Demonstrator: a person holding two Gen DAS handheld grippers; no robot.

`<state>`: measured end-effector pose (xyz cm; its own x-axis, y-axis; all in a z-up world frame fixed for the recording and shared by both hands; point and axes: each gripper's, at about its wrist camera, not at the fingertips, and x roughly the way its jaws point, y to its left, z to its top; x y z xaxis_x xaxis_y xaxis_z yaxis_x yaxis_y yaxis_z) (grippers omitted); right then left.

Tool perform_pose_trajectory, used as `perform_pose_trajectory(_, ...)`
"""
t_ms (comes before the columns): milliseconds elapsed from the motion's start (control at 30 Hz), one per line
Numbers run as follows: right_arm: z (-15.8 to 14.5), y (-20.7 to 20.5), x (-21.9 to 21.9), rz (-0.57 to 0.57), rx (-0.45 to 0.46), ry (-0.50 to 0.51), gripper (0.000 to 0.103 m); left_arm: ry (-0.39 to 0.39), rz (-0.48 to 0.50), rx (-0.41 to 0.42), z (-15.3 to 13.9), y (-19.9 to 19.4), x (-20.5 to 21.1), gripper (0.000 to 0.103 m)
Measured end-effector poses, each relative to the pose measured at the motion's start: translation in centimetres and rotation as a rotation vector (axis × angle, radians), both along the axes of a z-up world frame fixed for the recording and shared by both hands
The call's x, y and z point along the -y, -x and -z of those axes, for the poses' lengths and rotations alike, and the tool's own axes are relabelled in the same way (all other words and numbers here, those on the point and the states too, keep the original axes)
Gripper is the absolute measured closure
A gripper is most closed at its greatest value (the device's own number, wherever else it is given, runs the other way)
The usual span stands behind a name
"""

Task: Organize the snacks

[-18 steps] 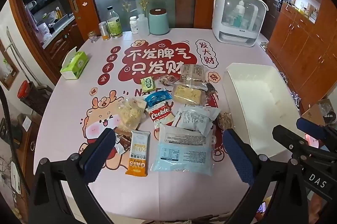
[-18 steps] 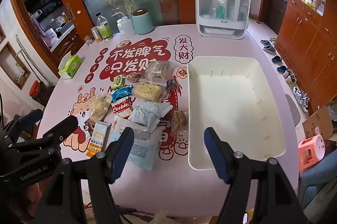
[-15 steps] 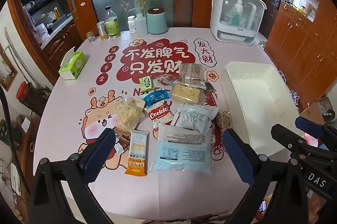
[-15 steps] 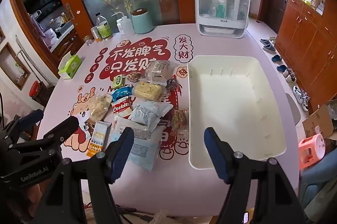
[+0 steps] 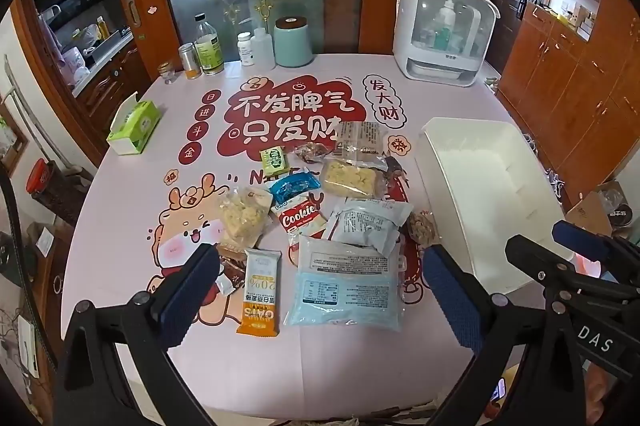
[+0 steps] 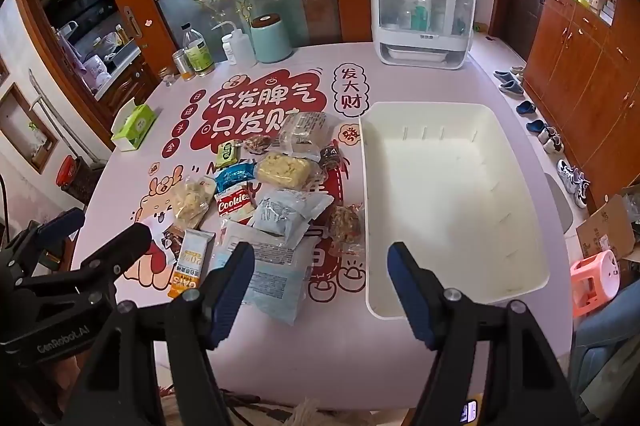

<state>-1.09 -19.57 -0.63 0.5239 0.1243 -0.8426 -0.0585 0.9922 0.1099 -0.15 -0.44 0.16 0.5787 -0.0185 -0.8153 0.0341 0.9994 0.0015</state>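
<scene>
Several snack packets lie in a heap mid-table: a large light-blue bag point(image 5: 346, 284) point(image 6: 272, 274), an orange oats bar point(image 5: 260, 292) point(image 6: 188, 262), a Cookies pack point(image 5: 300, 214) point(image 6: 236, 202), a grey pouch point(image 5: 368, 222) and a yellow cracker pack point(image 5: 352, 178) point(image 6: 284, 168). An empty white bin point(image 5: 480, 194) point(image 6: 448, 194) stands to their right. My left gripper point(image 5: 316, 290) is open and empty, above the near packets. My right gripper point(image 6: 320, 286) is open and empty, above the table between the heap and the bin's near corner.
A green tissue box point(image 5: 134, 126) lies at the table's left edge. Bottles, a teal canister point(image 5: 293, 42) and a white appliance point(image 5: 444, 34) line the far edge. Wooden cabinets, shoes and a pink stool point(image 6: 596, 278) are to the right.
Both views shift only slightly. Both grippers stay open and the snacks and bin have not moved.
</scene>
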Motion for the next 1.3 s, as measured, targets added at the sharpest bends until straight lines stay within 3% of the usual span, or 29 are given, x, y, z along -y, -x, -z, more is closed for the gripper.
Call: perform_pose_trajectory(1300, 1.2, -0.6, -0.2, -0.002, -0.024, 0.002, 0.033, 0.014, 0.019, -0.024, 1.5, -0.3, -0.4, 0.002)
